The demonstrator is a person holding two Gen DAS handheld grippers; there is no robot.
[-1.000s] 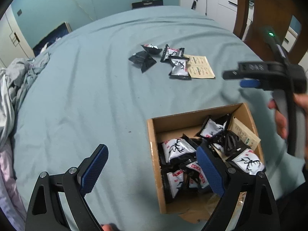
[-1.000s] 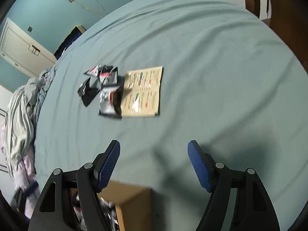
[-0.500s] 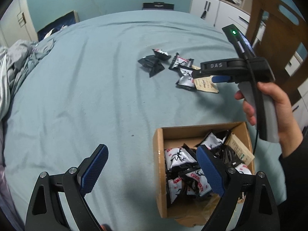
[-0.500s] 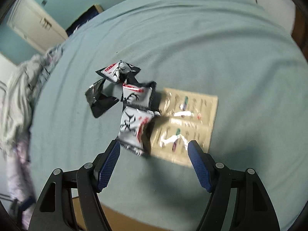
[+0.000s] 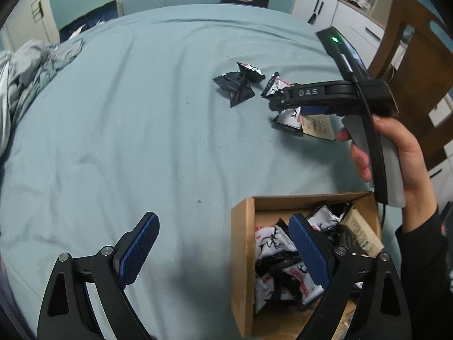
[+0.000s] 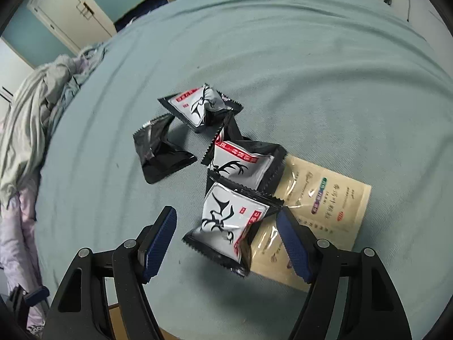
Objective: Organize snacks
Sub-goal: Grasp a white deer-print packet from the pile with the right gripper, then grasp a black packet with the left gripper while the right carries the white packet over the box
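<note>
The right tool [image 6: 226, 243] is spread wide with nothing in it, its two blue pads on either side of a white snack pack [image 6: 229, 223]. That pack lies on the blue bed sheet [image 6: 325, 85], partly over a tan packet [image 6: 320, 212]. Two more white packs [image 6: 240, 164] and a black one [image 6: 161, 150] lie just beside it. The left tool [image 5: 223, 249] is spread wide too, holding nothing, and hides part of the cardboard box [image 5: 240, 255]. The box holds many packs, and its near end is cut off.
</note>
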